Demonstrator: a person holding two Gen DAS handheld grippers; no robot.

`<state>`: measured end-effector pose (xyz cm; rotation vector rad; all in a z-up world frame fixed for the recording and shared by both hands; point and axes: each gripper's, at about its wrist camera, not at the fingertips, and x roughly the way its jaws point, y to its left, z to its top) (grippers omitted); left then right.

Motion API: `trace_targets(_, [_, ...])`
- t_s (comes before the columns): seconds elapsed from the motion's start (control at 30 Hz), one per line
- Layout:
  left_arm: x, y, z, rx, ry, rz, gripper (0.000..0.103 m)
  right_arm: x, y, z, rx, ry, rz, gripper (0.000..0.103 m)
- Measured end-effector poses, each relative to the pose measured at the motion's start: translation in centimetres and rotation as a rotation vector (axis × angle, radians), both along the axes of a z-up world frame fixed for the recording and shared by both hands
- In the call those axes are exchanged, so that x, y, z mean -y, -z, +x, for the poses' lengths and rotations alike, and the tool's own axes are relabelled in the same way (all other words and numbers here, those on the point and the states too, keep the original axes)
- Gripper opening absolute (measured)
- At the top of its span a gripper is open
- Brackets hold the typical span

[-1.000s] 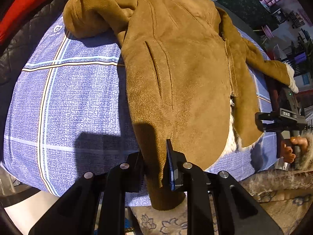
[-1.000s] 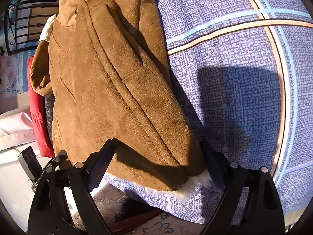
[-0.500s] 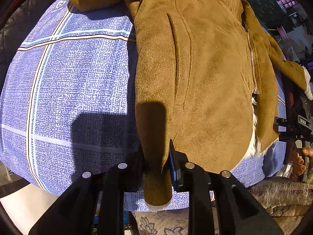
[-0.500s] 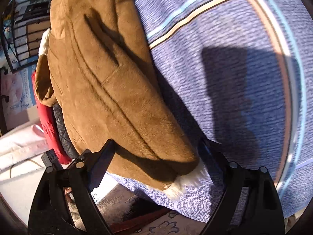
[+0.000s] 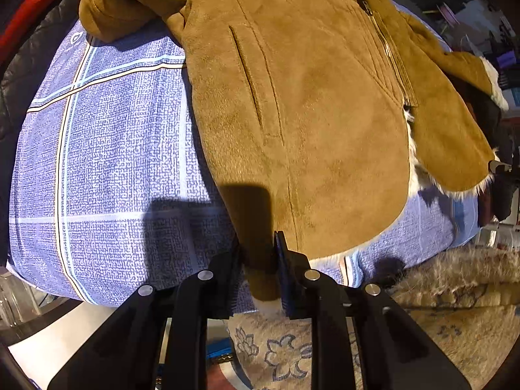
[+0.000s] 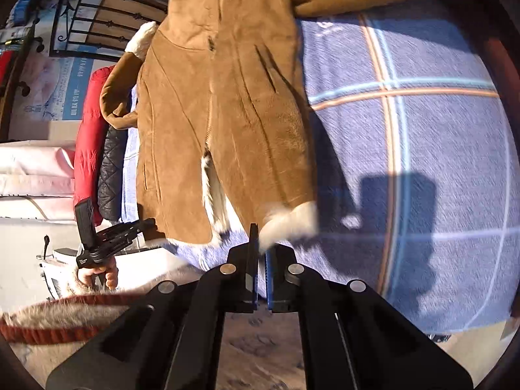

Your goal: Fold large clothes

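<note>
We see the tan suede fleece-lined coat (image 5: 305,123) lying on the blue checked bedspread (image 5: 107,169); our left gripper (image 5: 260,269) pinches its near hem, the right gripper (image 6: 260,266) nips the near corner.

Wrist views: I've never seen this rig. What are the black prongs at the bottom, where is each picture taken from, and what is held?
No robot: a person holds hand-held tongs in each hand, each carrying a camera that looks along its fingers. One picture looks along the left tongs, the other along the right tongs. A brown fleece-lined coat lies on a blue checked bedspread. The left tongs clamp its hem; the right, nearly shut, seem to pinch its blurred white fleece edge.
</note>
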<state>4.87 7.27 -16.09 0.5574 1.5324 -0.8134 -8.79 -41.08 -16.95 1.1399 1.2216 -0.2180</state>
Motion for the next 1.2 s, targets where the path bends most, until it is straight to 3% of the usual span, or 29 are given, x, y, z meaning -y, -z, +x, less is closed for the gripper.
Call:
trace_targets(0.17, [-0.9, 2.5, 0.4, -0.02, -0.086, 0.069, 0.021, -1.3, 2.8, -0.1, -0.083, 0.021, 0.032, 0.006])
trace_targets(0.23, [-1.3, 2.1, 0.7, -0.03, -0.117, 0.052, 0.026, -0.8, 3.3, 0.0, -0.106, 0.078, 0.035, 0.027])
trace_targets(0.27, [-1.9, 1.9, 0.8, -0.011, -0.118, 0.059, 0.033, -0.2, 3.4, -0.7, -0.112, 0.109, 0.031, 0.062])
trace_targets(0.3, [-2.1, 1.5, 0.9, 0.028, -0.115, 0.079, 0.052, 0.4, 3.3, -0.9, -0.118, 0.142, 0.009, 0.076])
trace_targets(0.33, [-2.4, 1.2, 1.2, 0.066, -0.115, 0.097, 0.067, 0.9, 2.9, -1.0, -0.116, 0.165, -0.023, 0.075])
trace_targets(0.37, [-2.7, 0.8, 1.5, 0.082, -0.119, 0.096, 0.068, 1.2, 2.6, -0.7, -0.117, 0.17, -0.047, 0.075])
trace_targets(0.53, [-3.7, -0.4, 2.2, 0.093, -0.141, 0.084, 0.068, 2.8, 0.4, 1.4, -0.113, 0.105, -0.194, 0.075])
trace_targets(0.63, [-2.3, -1.2, 0.9, 0.164, -0.047, 0.123, 0.072, 2.1, -0.5, 4.4, -0.108, -0.005, -0.275, 0.075])
trace_targets(0.73, [-2.7, -0.5, -0.1, 0.209, 0.037, 0.214, 0.077, 0.7, -0.8, 7.6, -0.089, -0.107, -0.321, 0.076])
trace_targets(0.83, [-4.7, -0.2, 0.3, 0.216, -0.003, 0.234, 0.075, -1.7, -0.7, 10.9, -0.078, -0.228, -0.376, 0.076])
trace_targets(0.9, [-4.4, -1.4, 1.4, 0.231, -0.073, 0.187, 0.075, -3.5, -0.3, 12.6, -0.08, -0.32, -0.428, 0.077])
trace_targets(1.0, [-2.4, -4.0, 2.5, 0.257, -0.135, 0.053, 0.075, -5.8, 0.5, 15.0, -0.101, -0.451, -0.508, 0.077])
trace_targets(1.1, [2.2, -5.4, 1.9, 0.295, -0.083, -0.024, 0.075, -7.4, 1.1, 16.5, -0.102, -0.544, -0.566, 0.077])
trace_targets(1.2, [6.4, -4.0, 0.9, 0.299, 0.006, -0.033, 0.075, -7.7, 2.1, 17.7, -0.119, -0.582, -0.586, 0.077])
